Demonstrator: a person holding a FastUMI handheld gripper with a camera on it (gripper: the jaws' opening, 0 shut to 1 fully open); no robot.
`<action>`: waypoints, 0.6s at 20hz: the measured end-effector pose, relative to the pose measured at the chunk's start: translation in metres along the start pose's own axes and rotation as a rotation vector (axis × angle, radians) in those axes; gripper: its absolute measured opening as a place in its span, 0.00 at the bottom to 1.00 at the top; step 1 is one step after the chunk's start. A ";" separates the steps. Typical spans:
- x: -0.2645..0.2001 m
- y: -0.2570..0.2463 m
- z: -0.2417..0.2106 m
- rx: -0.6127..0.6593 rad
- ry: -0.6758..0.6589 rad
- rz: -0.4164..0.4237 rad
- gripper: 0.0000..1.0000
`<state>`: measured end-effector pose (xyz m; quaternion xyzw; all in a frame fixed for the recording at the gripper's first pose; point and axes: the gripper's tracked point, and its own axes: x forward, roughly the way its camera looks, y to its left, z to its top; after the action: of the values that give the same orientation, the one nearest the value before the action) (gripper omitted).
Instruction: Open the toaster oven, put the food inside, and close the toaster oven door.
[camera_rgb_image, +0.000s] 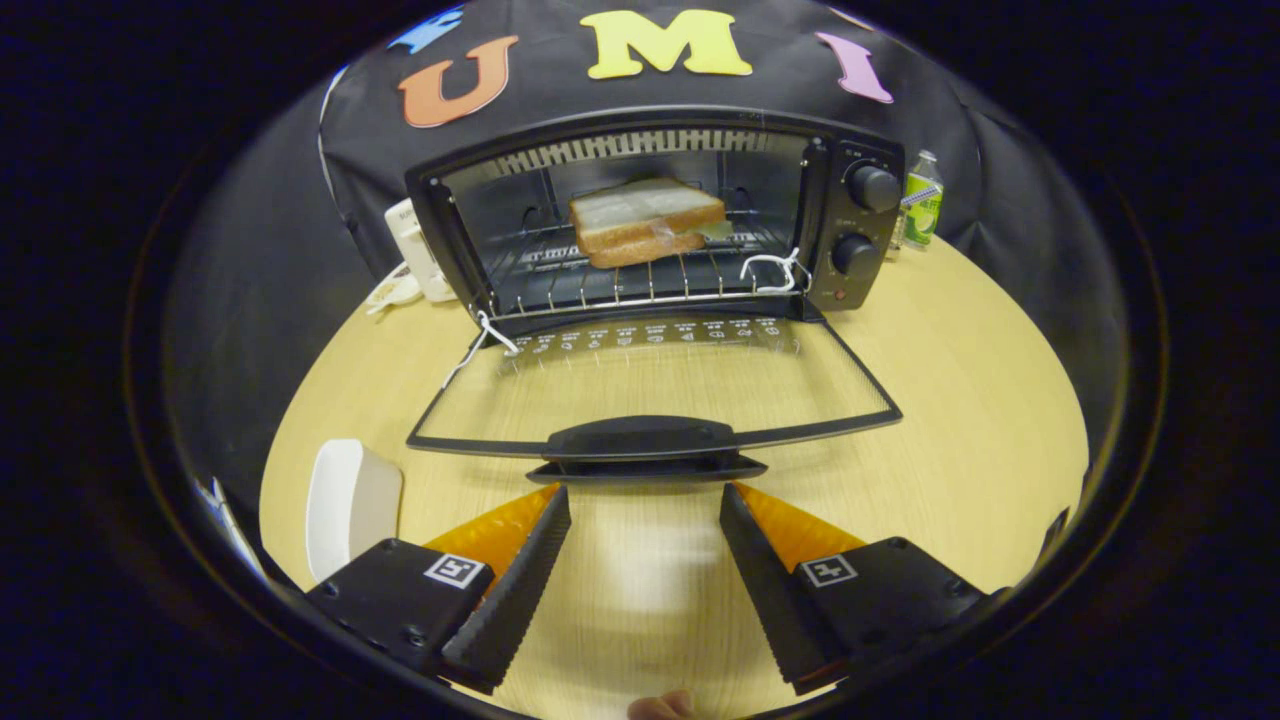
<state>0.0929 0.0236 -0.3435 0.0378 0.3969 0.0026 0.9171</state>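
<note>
Black toaster oven (660, 230), glass door (655, 385) dropped flat over pale wooden worktop (980, 400); stiff, hinged, likely light; best lifted by handle (645, 440); hand-held gripper (645, 495) spread wide, empty.

Toaster oven (655, 215) beyond the spread, empty fingers (510, 585) of the gripper (645, 500), its door (655, 385) folded down just ahead of them, sandwich (645, 222) on the rack inside, plate (350, 505) left of the fingers, bottle (922, 200) right of the oven.
</note>
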 end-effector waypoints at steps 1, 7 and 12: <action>-0.003 0.000 0.001 0.006 -0.014 0.002 0.99; -0.008 0.000 0.009 0.008 -0.078 -0.016 0.99; -0.023 0.003 0.024 -0.012 -0.173 -0.030 0.99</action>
<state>0.0943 0.0245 -0.3100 0.0266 0.3165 -0.0121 0.9481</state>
